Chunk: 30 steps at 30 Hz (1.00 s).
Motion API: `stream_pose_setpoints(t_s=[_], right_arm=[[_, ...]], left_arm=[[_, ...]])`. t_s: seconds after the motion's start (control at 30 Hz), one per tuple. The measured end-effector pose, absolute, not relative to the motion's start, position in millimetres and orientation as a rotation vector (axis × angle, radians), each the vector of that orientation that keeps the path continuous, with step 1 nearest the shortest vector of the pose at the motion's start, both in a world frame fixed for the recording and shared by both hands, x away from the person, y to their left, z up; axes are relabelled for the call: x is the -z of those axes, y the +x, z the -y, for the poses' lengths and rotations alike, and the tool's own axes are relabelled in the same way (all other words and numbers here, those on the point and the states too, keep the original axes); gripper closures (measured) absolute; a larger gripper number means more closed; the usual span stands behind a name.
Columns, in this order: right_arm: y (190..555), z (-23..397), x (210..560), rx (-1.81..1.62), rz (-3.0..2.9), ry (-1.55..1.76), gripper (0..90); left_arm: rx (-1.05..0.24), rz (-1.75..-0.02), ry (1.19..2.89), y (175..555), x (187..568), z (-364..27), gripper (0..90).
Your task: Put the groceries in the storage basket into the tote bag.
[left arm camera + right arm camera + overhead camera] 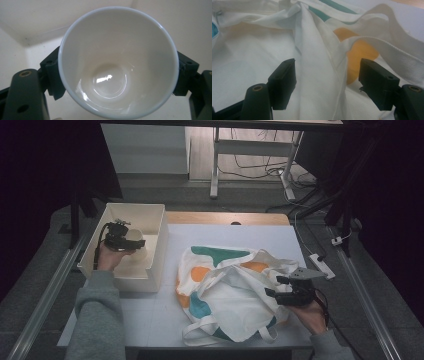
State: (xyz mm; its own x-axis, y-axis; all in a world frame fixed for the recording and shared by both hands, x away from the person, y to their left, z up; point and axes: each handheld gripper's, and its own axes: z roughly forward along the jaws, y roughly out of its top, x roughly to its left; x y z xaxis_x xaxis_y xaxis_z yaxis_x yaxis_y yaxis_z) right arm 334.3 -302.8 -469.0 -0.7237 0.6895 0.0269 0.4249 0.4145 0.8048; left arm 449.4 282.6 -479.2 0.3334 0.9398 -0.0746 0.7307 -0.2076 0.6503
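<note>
While inside the white bin point(155, 227), clamped on a white cup point(117, 62): left gripper point(131, 241), jaws pressed against the cup's outer wall on both sides, rim between them and mouth turned toward the camera riding on that gripper. Empty and glossy inside the cup, a bright glint at its bottom. Behind the cup and beyond the jaw tips, the bin's pale walls and a corner seam. Held from below by the left hand point(107, 256), grey sleeve point(95, 320) trailing toward the near table edge.

Over on the white table point(240, 232), spread wide and gripping nothing: right gripper point(277, 286), jaws well apart just above a rumpled tote bag point(225, 290). Between the jaws, a raised fold of white cloth; beyond the right jaw, an orange patch and a strap; past the jaw tips, a teal stripe. Whether touching the cloth or just clear of it, cannot tell.
</note>
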Motion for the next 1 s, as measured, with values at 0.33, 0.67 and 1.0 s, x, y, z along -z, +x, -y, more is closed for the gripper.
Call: stream_pose_setpoints(t_s=[0.33,0.67,1.0], right_arm=[[333.8,304.1,467.1,-1.217,-2.359,0.966,29.8],[333.6,303.3,465.3,-1.228,-2.349,0.959,29.8],[333.1,303.6,463.8,-1.231,-2.339,0.953,29.8]], left_arm=[[-0.486,-1.405,1.946,430.0,454.5,-283.5,19.9],[-0.483,-1.317,1.877,407.8,431.8,-282.7,19.8],[-0.448,-1.21,1.795,384.1,412.0,-288.5,19.8]])
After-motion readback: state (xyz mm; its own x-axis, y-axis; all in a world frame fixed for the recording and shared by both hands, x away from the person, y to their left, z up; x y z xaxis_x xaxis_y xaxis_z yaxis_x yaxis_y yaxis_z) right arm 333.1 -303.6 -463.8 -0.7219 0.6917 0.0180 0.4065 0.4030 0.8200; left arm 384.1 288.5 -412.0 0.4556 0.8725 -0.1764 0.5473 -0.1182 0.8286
